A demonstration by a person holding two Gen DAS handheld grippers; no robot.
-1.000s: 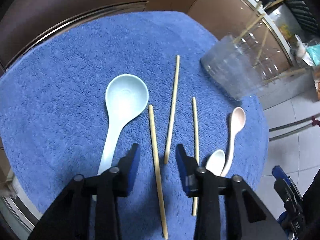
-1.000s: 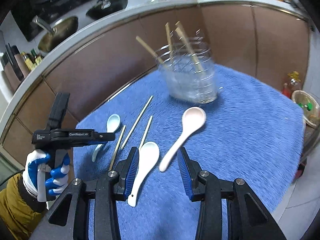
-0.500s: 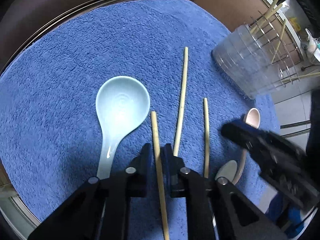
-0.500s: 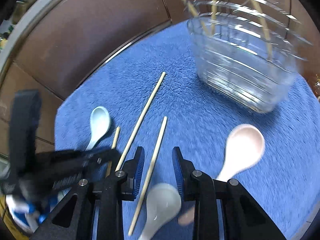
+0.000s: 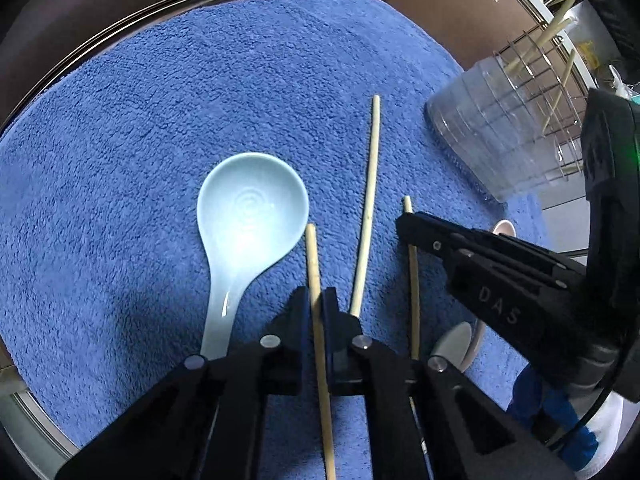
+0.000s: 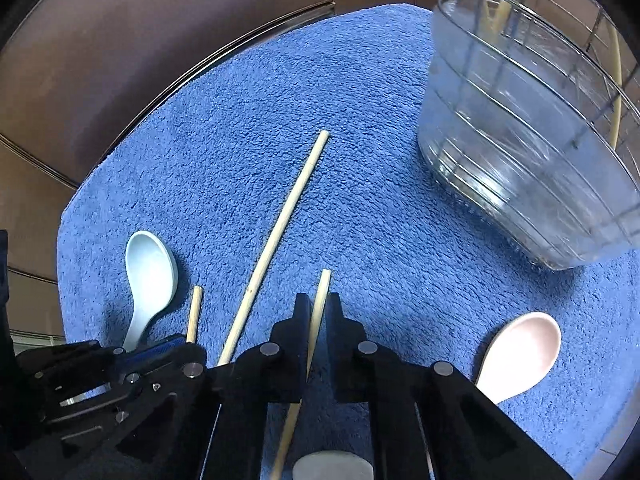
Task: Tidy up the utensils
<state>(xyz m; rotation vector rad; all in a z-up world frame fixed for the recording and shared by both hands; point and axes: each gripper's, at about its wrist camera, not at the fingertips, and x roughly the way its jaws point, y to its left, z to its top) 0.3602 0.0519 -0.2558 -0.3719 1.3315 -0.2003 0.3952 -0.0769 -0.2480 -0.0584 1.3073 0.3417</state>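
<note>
Both my grippers have dropped onto the blue towel point(image 5: 160, 120): left gripper point(image 5: 318, 300) fingers pinch the chopstick beside the blue spoon point(image 5: 250, 216), right gripper point(image 6: 318, 308) fingers pinch the short chopstick point(image 6: 320, 300). Thin round sticks may swivel or slip when lifted toward the holder point(image 6: 520, 160).

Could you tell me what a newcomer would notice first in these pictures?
Each pair of black tongs is clamped on a pale wooden chopstick lying on the blue terry towel: left tongs, right tongs. A light blue ceramic spoon lies alongside; a clear plastic utensil holder stands far right.
</note>
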